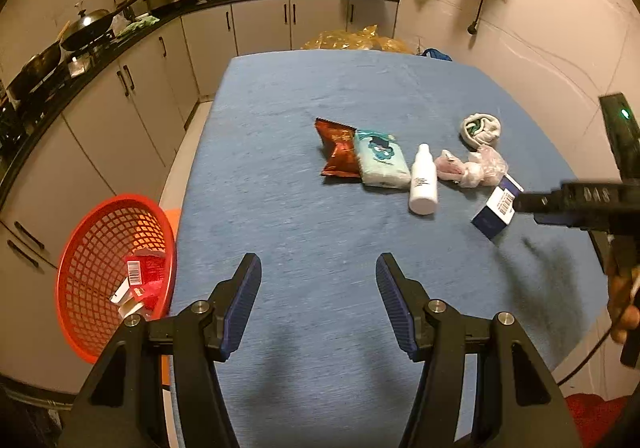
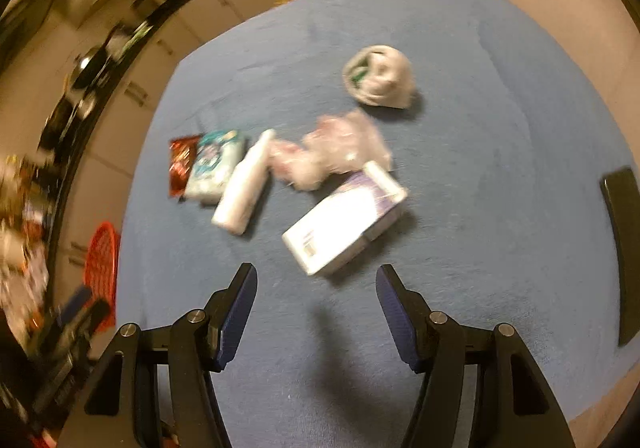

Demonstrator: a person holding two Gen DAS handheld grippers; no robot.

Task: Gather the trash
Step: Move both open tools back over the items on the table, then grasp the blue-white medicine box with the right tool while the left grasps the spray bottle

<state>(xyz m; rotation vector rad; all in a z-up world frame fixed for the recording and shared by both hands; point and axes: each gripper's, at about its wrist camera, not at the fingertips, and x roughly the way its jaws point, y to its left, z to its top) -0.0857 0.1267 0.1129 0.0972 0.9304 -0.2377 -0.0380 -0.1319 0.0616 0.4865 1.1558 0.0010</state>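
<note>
Right wrist view: my R gripper [image 2: 316,312] open, empty, box [image 2: 344,218] just ahead on blue cloth [image 2: 500,176]. Light, stiff card, prob grab across short sides. Beyond: bottle [image 2: 242,188], crinkly plastic wrap [image 2: 340,150], soft, slippery. L gripper [image 1: 318,304] open, empty; red basket [image 1: 80,248] off table's left.

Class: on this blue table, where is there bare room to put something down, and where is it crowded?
Free: the far half of the table, beyond the red snack packet, and the near strip in front of both sets of open jaws. Crowded: the middle row from the snack packet through the white bottle to the white box.
</note>
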